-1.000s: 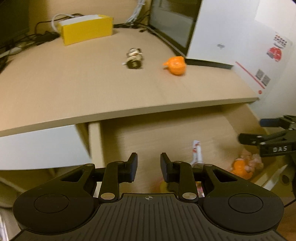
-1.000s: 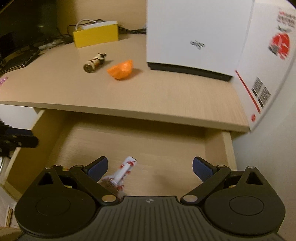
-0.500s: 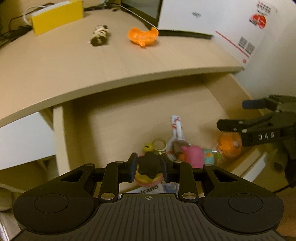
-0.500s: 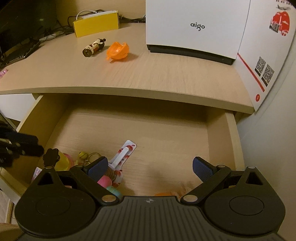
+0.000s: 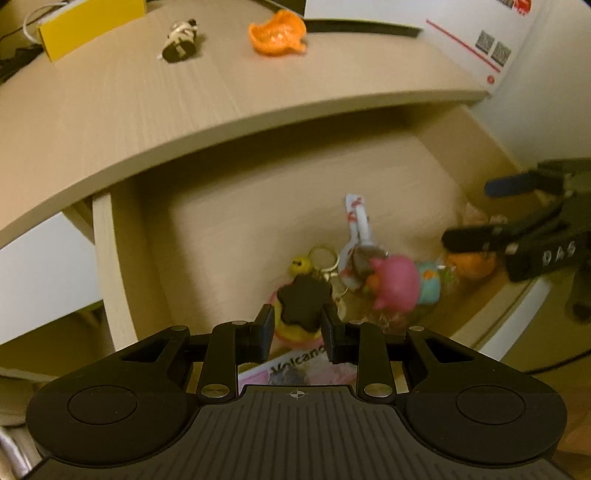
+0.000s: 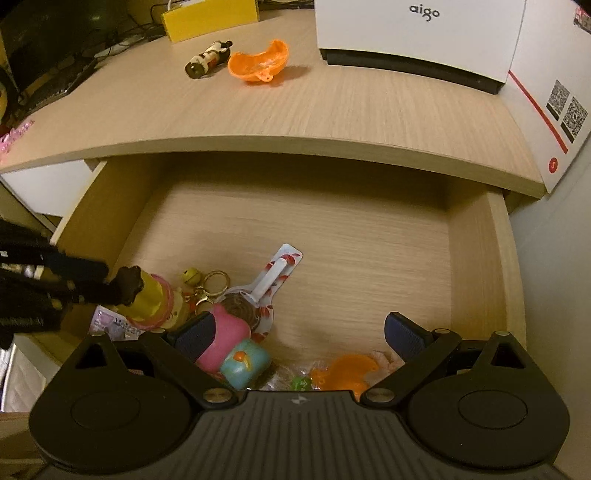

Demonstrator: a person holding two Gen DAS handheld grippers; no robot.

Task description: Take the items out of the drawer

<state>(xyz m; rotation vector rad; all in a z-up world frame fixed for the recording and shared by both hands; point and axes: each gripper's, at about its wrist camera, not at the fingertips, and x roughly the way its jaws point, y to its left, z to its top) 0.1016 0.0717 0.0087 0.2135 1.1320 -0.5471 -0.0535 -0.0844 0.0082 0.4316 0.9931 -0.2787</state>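
The light wood drawer (image 5: 107, 258) stands pulled out under the desk top. Toys crowd its near end. A yellow toy with a dark flower-shaped cap (image 5: 304, 302) and a pink ring stands upright at the near left. My left gripper (image 5: 297, 332) is open, its fingertips flanking that cap without pressing on it. In the right wrist view the left gripper (image 6: 109, 280) reaches in from the left to the cap. My right gripper (image 6: 299, 332) hangs wide open over a pink toy (image 6: 229, 339), a light blue toy (image 6: 245, 363) and a wrapped orange toy (image 6: 345, 371).
A key ring with a small yellow charm (image 5: 323, 256) and a white and red packet (image 5: 358, 218) lie mid-drawer. A printed card (image 5: 295, 363) lies under the yellow toy. On the desk are an orange shell (image 6: 258, 64), a small bottle (image 6: 208, 61), a yellow box (image 6: 210, 16) and a white box (image 6: 421, 33).
Both views have tipped down into the drawer. My left gripper has come down and forward, so the dark cap now sits between its fingertips. Neither gripper's jaw width has changed.
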